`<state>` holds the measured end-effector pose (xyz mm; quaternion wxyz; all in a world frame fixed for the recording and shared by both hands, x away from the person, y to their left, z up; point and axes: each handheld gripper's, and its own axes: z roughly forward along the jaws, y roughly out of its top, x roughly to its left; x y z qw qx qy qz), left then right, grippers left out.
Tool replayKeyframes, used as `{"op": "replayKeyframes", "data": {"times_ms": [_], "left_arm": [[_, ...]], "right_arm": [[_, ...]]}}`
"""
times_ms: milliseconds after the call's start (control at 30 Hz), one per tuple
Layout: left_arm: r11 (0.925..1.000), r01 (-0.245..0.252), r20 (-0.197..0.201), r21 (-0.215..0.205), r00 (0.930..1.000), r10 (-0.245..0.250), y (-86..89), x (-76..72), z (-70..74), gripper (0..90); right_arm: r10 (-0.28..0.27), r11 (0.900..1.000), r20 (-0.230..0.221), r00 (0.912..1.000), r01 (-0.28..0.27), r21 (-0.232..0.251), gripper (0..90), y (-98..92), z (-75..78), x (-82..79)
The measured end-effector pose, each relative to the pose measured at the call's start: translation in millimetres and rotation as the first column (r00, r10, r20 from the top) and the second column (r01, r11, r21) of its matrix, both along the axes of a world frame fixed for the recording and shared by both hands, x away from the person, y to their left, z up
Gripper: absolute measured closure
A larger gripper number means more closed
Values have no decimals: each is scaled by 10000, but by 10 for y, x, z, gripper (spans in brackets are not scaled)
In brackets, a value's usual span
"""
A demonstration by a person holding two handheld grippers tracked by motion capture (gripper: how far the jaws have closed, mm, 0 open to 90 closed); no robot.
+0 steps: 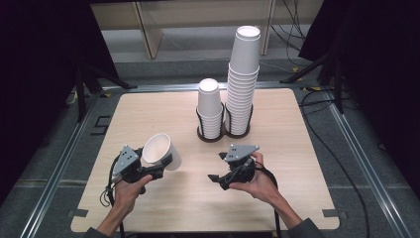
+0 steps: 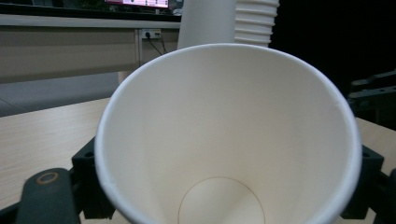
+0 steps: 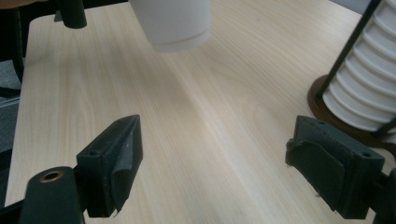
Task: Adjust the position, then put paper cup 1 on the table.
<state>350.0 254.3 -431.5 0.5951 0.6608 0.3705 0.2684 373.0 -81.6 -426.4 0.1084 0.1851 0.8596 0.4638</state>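
A white paper cup (image 1: 161,150) hangs tilted above the left part of the wooden table (image 1: 277,198), its mouth turned toward the person. My left gripper (image 1: 165,162) is shut on it. In the left gripper view the cup's inside (image 2: 224,140) faces the camera, with a black finger (image 2: 88,182) at each side of it. My right gripper (image 1: 216,166) hovers over the table's middle front and stands open, its fingers (image 3: 116,158) wide apart with only bare wood between them. The cup's base (image 3: 173,23) shows beyond those fingers.
A black wire holder (image 1: 213,135) at the table's back middle carries a short cup stack (image 1: 209,106) and a tall one (image 1: 243,79). The holder's base (image 3: 322,100) and stacked rims (image 3: 369,93) lie right of my right gripper. Dark stands and cables ring the table.
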Motion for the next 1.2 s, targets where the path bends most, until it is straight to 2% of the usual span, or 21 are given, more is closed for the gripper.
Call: {"op": "replayKeyframes", "data": {"times_ms": [133,167,200,233,333,367,400,433,467,533,600,633,667,700,800,933,1000,1067,1100,1167,1200], "left_arm": [[9995,-292,-41,144,9996,293,43,94,8,161],[9993,-347,70,112,9994,347,53,125,2,161],[9985,-462,-57,293,9989,464,73,138,8,161],[9986,-503,-24,188,9987,503,82,167,-2,160],[9974,-659,-226,296,9975,666,119,222,-29,160],[9969,-695,-247,363,9972,704,129,240,-36,159],[9968,-720,-285,360,9969,731,136,255,-42,159],[9969,-743,-202,259,9970,748,137,276,-50,159],[9957,-820,-300,423,9961,833,152,278,-39,159],[9954,-873,-276,389,9957,884,159,305,-29,159],[9947,-955,-309,388,9948,968,163,332,-19,159],[9954,-913,-183,294,9956,918,162,360,-27,159],[9938,-1027,-303,429,9941,1040,167,365,-21,159],[9941,-1019,-259,372,9944,1029,169,387,-27,159],[9928,-1116,-345,427,9930,1131,179,440,-39,158],[9910,-1234,-499,512,9908,1259,192,530,-102,158],[9896,-1310,-600,585,9891,1345,199,574,-132,157],[9886,-1375,-604,607,9881,1411,207,622,-138,156],[9895,-1363,-532,484,9889,1388,208,656,-136,156],[9882,-1423,-624,563,9874,1457,212,697,-112,155],[9882,-1456,-463,470,9879,1478,206,732,-117,155]], "right_arm": [[-240,9996,-127,9996,238,-161,176,-52,-30,-30],[-299,9993,-206,9993,294,-211,175,-70,-33,-37],[-399,9989,-189,9990,394,-236,175,-84,-43,-40],[-412,9988,-160,9990,407,-273,174,-100,-50,-37],[-539,9981,-216,9983,532,-324,171,-144,-70,-50],[-579,9977,-42,9983,577,-358,169,-156,-78,-49],[-605,9976,-206,9980,597,-345,169,-163,-85,-60],[-595,9978,-265,9979,587,-295,169,-168,-96,-67],[-564,9979,-281,9980,555,-333,168,-177,-101,-70],[-563,9974,-180,9983,554,-461,165,-189,-116,-72],[-556,9975,-398,9977,538,-450,163,-190,-130,-84],[-546,9974,-303,9980,531,-492,163,-198,-130,-83],[-540,9973,-210,9983,529,-507,162,-205,-128,-83],[-680,9968,-441,9967,659,-460,161,-208,-127,-102],[-594,9973,-249,9979,583,-443,161,-226,-122,-98],[-632,9970,-351,9974,615,-477,160,-229,-137,-103],[-603,9968,-204,9980,591,-545,161,-230,-138,-103],[-611,9967,-203,9979,599,-552,160,-231,-138,-103],[-589,9969,-201,9981,577,-541,161,-233,-138,-100],[-620,9969,-291,9977,605,-496,161,-236,-142,-97],[-653,9968,-392,9971,634,-478,160,-236,-145,-99]]}}
